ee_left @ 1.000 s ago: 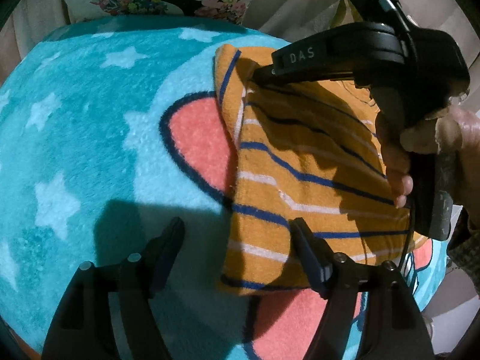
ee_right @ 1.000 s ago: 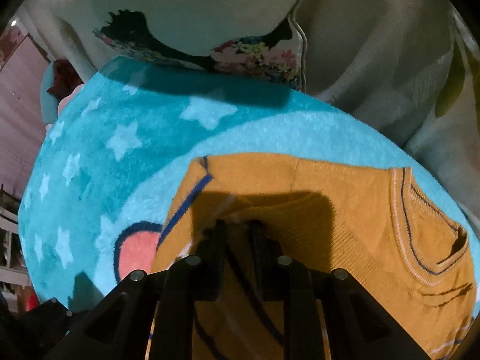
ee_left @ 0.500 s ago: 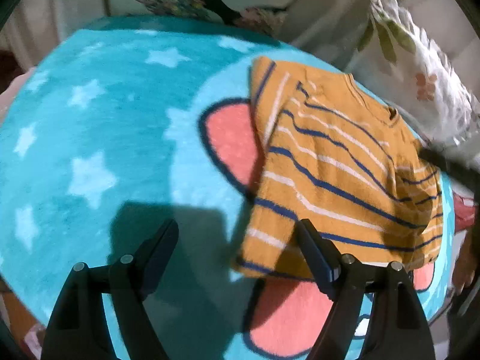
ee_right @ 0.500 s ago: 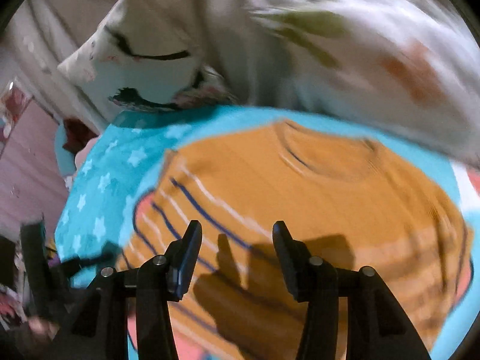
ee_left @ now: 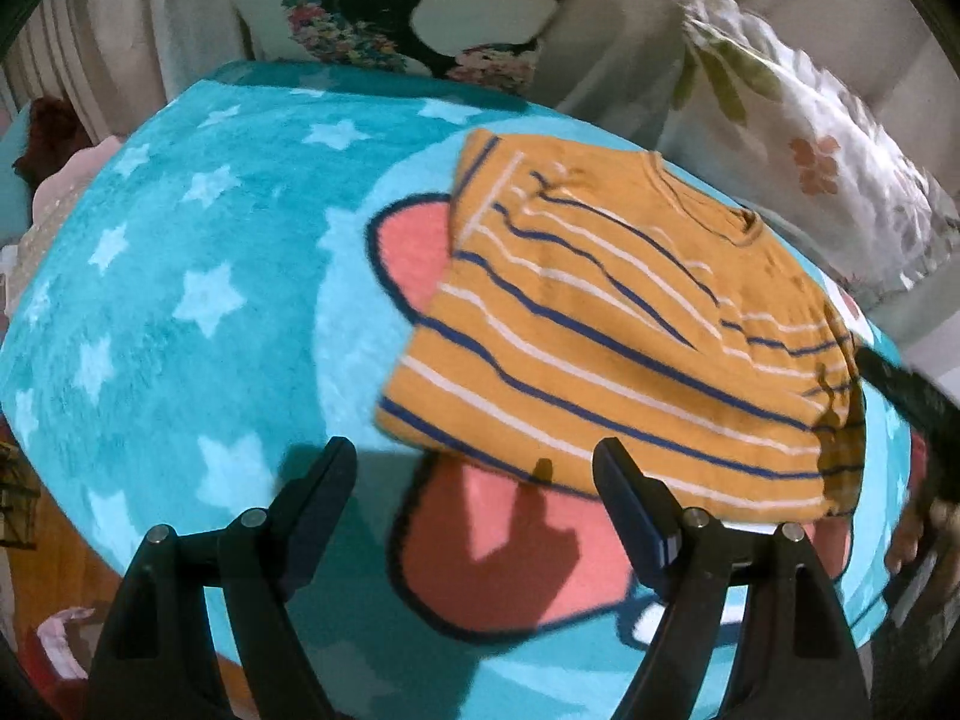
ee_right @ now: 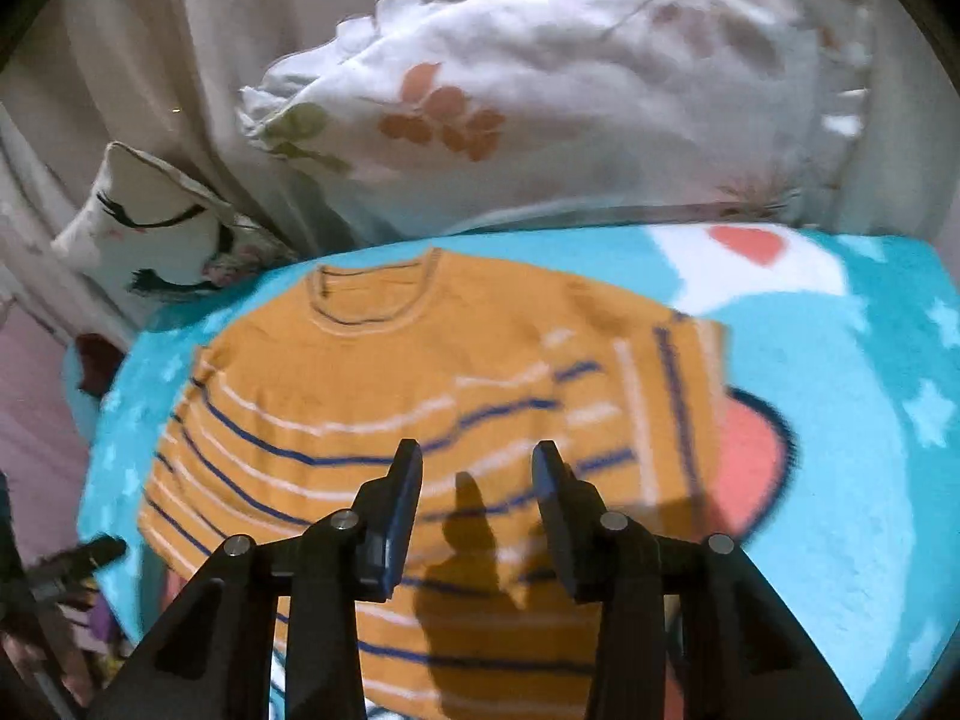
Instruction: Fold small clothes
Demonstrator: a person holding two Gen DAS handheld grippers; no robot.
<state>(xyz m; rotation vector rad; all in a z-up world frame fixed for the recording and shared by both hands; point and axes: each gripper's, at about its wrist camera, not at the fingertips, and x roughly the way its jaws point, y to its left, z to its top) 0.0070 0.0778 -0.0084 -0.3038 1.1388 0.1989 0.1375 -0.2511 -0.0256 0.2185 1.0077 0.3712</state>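
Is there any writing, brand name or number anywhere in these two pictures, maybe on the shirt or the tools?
None that can be read.
Orange striped shirt: only blue and white stripes, no print or visible tag.
Turquoise blanket: stars and cartoon shapes, no letters.
Left gripper and right gripper: plain black, no label showing.
Floral pillow: flower pattern only, blurred.
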